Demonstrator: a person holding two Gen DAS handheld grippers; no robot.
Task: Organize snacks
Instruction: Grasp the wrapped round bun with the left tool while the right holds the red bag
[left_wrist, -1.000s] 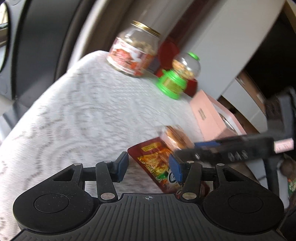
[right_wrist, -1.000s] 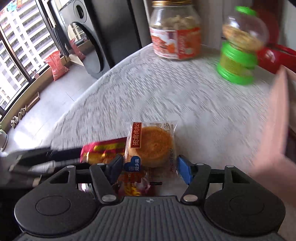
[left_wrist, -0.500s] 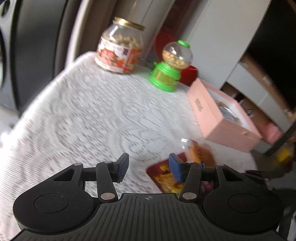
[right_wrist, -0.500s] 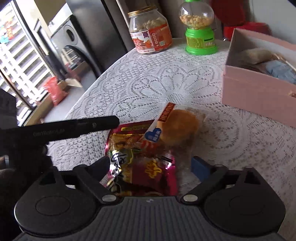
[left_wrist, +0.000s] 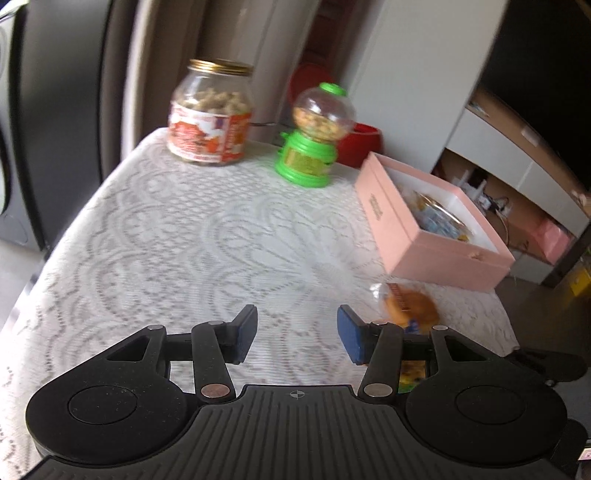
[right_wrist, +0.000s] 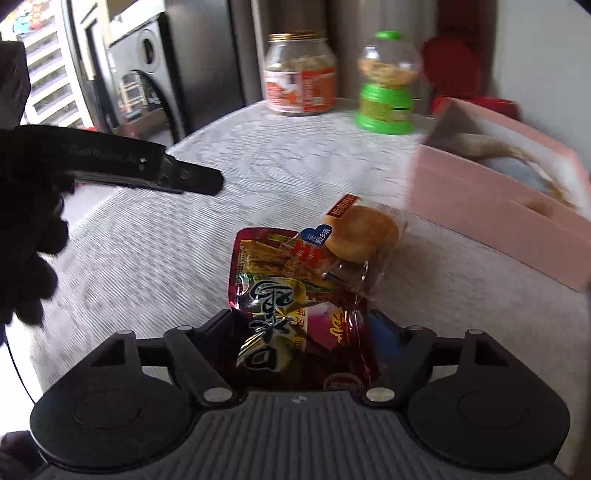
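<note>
Right tool (right_wrist: 299, 328) has just been closing its jaws around the red pouch (right_wrist: 291, 295), pads beside its edges, grip unclear. Left tool (left_wrist: 297, 332) hangs open and empty over the counter (left_wrist: 184, 240); the wrapped cake (right_wrist: 360, 232) lies on the pouch near the pink box (right_wrist: 498, 206).

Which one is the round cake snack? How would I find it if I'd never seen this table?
Start at the pink box on the white lace tablecloth. Just in front of it lie two packets, one overlapping the other. The cake is the round golden one in a clear wrapper, resting partly on the shiny red foil packet, which is flat and covered in printing.
</note>
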